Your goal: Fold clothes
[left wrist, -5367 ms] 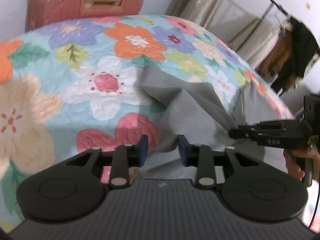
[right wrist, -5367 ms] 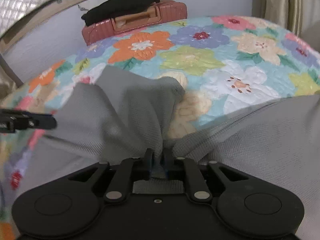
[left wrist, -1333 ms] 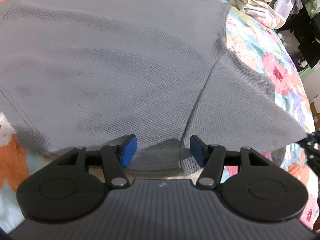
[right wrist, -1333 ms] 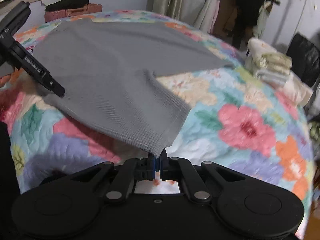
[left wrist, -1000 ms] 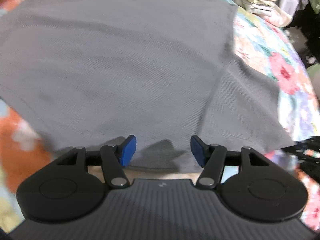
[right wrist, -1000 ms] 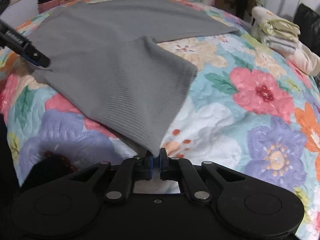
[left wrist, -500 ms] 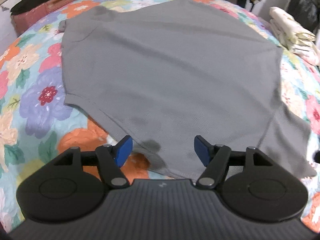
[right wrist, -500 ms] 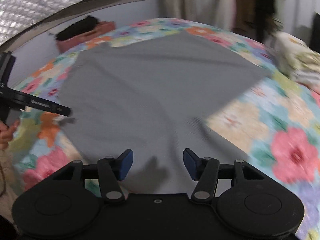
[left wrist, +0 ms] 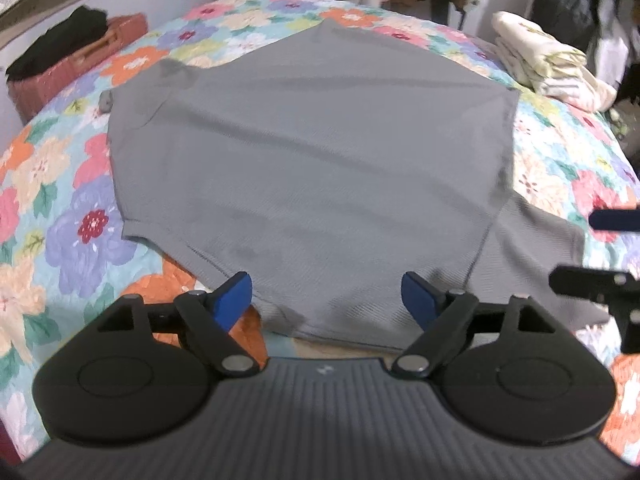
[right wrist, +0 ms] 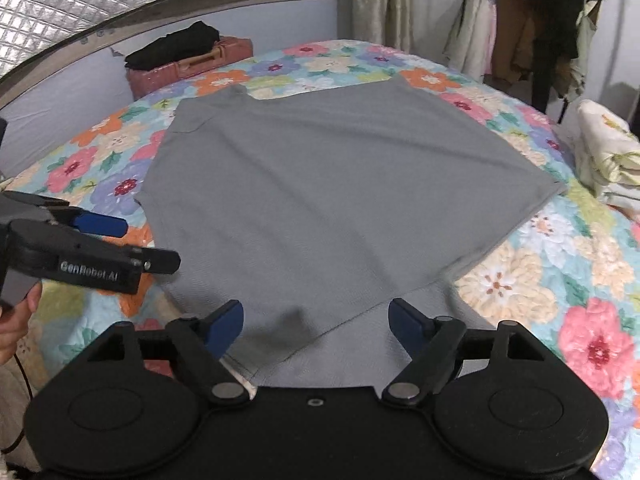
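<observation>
Now both sets of jaws stand spread and empty at the bottom of each frame: the left gripper [left wrist: 326, 294] was already wide a second ago, while the right gripper [right wrist: 316, 318] has let go of the sleeve edge it was pinching then. Just beyond them the grey shirt [left wrist: 312, 152] lies spread flat across the middle of the bed [left wrist: 80, 232], one sleeve [left wrist: 532, 256] out at lower right, so it looks laid out and ready for a fold. Farther off, folded pale laundry [left wrist: 548, 64] sits upper right, a pink suitcase [right wrist: 188, 66] upper left, hanging clothes [right wrist: 536, 20] behind.
</observation>
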Demonstrator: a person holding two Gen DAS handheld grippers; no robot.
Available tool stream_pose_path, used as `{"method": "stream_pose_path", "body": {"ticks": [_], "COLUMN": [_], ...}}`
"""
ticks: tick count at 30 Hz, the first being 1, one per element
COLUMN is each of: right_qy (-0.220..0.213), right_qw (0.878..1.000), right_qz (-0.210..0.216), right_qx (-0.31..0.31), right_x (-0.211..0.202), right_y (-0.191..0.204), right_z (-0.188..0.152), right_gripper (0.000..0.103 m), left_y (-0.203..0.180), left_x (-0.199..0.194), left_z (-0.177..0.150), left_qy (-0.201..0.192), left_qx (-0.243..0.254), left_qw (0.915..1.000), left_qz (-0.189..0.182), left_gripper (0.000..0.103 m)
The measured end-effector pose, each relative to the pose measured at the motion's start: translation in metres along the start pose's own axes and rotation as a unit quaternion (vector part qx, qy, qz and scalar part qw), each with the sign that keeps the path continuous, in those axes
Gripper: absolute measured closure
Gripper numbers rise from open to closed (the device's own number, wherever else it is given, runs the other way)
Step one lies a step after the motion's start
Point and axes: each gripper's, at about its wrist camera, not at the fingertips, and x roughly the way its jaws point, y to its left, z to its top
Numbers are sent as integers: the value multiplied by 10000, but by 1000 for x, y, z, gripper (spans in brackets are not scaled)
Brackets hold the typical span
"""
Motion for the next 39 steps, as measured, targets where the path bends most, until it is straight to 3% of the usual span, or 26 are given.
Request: {"method": "stream_pose_path", "body": {"ticks": [5,11,17,26,39], "right_qy": [37,85,202,111,-69], "right_qw": [9999,9994,9988,9981,9975], "right_qz": [-112,-272,-128,-341,-698], "right_qx": [81,195,425,507,-58], "right_x": [-5,0,2,-2,5], "right_y": [-2,-4,-11,-17,0], "right_z": [5,6,9,14,14], "right_gripper": [19,18,18,15,15], "left_y": [-17,-23,-26,-27,-26], "left_x": [-14,-21,-18,-9,7], "left_z": [-2,-4,-5,-7,-7], "left_qy": [-158,-202,-124,29,291], "left_qx": [291,372,501,548,431], "left_qw": [9995,9991,9986,9985,9986], "left_qz": [0,-25,69,65,85], "left_gripper": [13,12,4,1,0]}}
